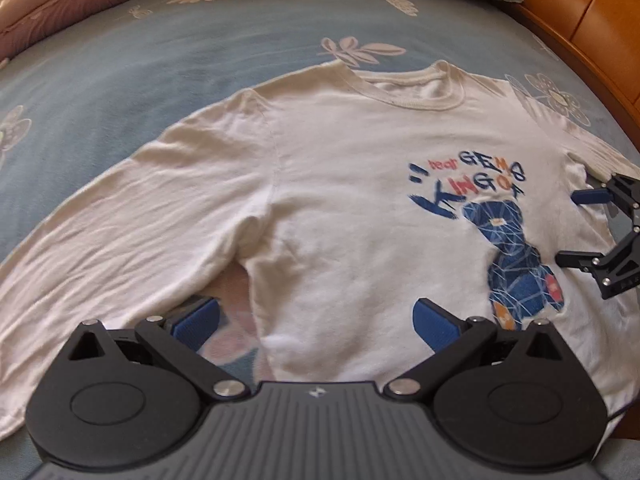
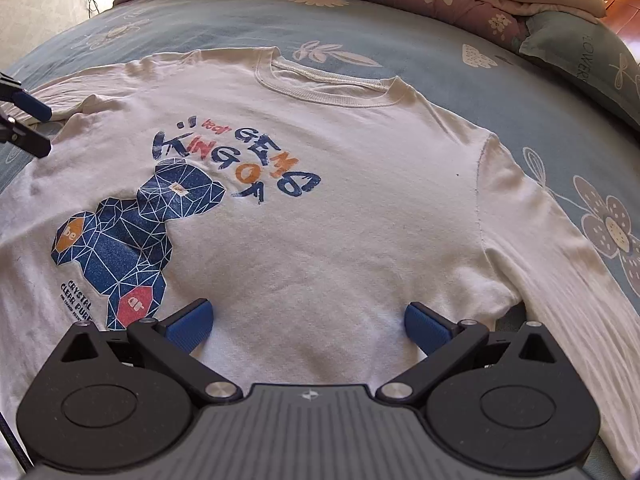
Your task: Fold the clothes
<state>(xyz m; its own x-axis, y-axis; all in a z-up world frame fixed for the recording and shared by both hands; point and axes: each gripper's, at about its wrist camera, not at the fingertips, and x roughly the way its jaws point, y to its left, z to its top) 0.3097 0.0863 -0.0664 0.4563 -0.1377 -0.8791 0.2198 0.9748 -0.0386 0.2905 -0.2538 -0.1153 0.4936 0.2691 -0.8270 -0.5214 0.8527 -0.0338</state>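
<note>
From your left wrist, the left tongs (image 1: pixel 316 326) gape wide and empty above the white long-sleeved shirt (image 1: pixel 340 184) spread print-up on the bed (image 1: pixel 160 52), ready for folding; from your right wrist, the right tongs (image 2: pixel 308 326) hover equally wide, gripping nothing.

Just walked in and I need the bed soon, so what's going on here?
A person holds a tool in each hand over a white long-sleeved shirt spread flat, print up, on the floral bedsheet. Both the left tool and right tool are open above the shirt's lower part, gripping nothing. No fold shows yet.
</note>
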